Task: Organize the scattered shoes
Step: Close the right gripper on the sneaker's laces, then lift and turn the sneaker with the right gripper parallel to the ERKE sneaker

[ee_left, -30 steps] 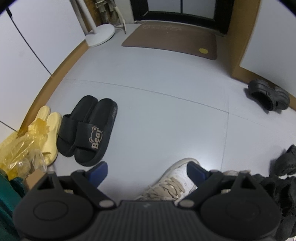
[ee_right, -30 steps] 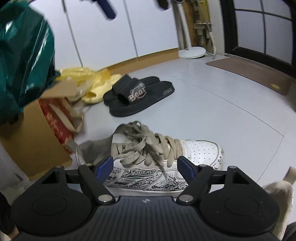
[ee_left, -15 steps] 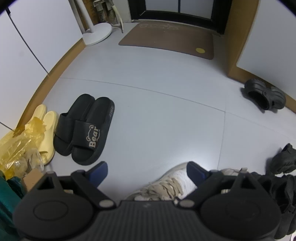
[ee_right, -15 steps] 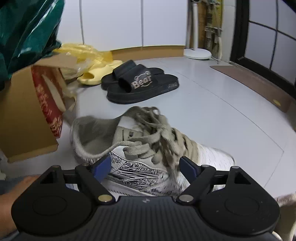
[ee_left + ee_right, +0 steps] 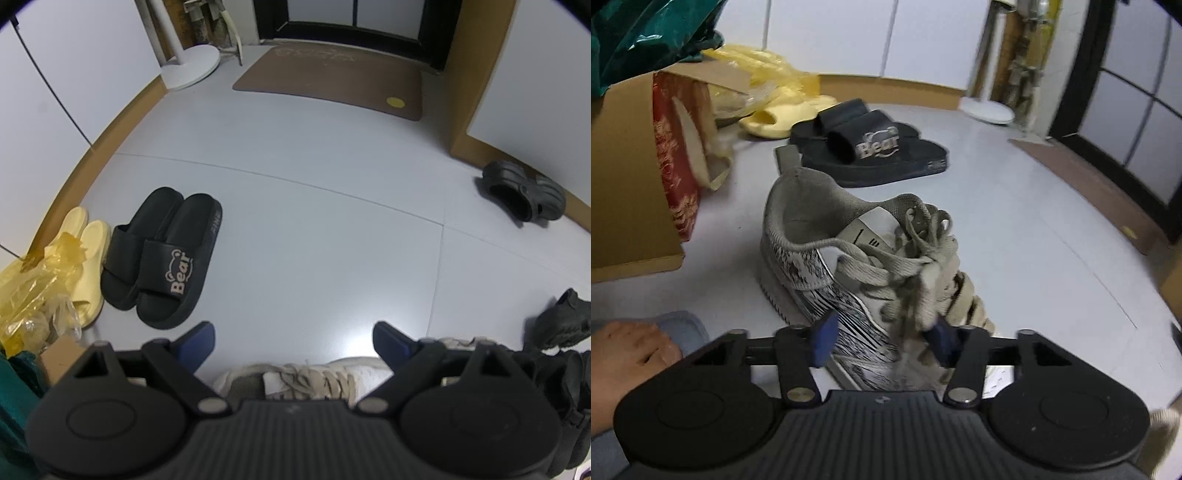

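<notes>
Just ahead of the right tongs [image 5: 881, 341] on the floor [image 5: 1015, 229] stands the white sneaker [image 5: 849, 258]; their jaws have just been closing and now pinch its laced midfoot. Beyond lie black Bear slides [image 5: 871, 151]. Smaller in view, the left tongs [image 5: 293, 339] gape wide, holding nothing, above the sneaker.

White sneaker [image 5: 827, 266] with black scribble print and beige laces, upright on the floor [image 5: 1015, 236], toe towards the camera, heel collar grey and worn; blue pads of the right hand-held gripper [image 5: 881, 341] pressed on its sides at the laces, just closed in. Black "Bear" slides [image 5: 162, 254], paired side by side, near the left wall. Pale yellow slides [image 5: 88, 258] just beside them, at the wall's brown skirting, partly under yellow plastic. Black clogs [image 5: 524, 195] by the right wall. Further dark shoes [image 5: 561, 325] bunched at the floor's right edge.
</notes>
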`<state>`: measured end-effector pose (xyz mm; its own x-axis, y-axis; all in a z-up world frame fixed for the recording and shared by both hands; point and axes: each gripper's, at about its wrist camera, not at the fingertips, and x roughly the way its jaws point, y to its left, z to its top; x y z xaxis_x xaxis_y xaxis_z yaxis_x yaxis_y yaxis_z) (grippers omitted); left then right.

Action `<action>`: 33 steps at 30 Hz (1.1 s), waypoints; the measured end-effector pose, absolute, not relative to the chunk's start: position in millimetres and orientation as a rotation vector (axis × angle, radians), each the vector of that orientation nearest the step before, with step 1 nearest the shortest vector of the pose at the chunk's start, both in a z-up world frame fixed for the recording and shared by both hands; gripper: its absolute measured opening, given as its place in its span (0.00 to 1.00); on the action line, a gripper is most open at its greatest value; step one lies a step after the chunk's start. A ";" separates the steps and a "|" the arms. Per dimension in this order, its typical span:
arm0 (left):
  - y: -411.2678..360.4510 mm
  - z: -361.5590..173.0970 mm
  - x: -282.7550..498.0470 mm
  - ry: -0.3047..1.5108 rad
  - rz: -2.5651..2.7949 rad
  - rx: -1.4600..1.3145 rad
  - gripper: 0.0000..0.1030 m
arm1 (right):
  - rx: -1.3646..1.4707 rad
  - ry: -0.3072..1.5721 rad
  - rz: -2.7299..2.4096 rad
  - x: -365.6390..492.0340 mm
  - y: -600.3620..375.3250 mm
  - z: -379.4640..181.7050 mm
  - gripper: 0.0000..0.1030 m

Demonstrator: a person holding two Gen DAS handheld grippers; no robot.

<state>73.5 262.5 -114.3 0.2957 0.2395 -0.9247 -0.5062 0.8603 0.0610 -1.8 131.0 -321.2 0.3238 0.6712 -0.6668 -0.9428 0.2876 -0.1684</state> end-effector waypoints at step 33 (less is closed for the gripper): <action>247.4 -107.7 84.0 1.159 0.466 -0.266 0.91 | -0.029 0.875 0.948 73.5 90.4 -329.1 0.28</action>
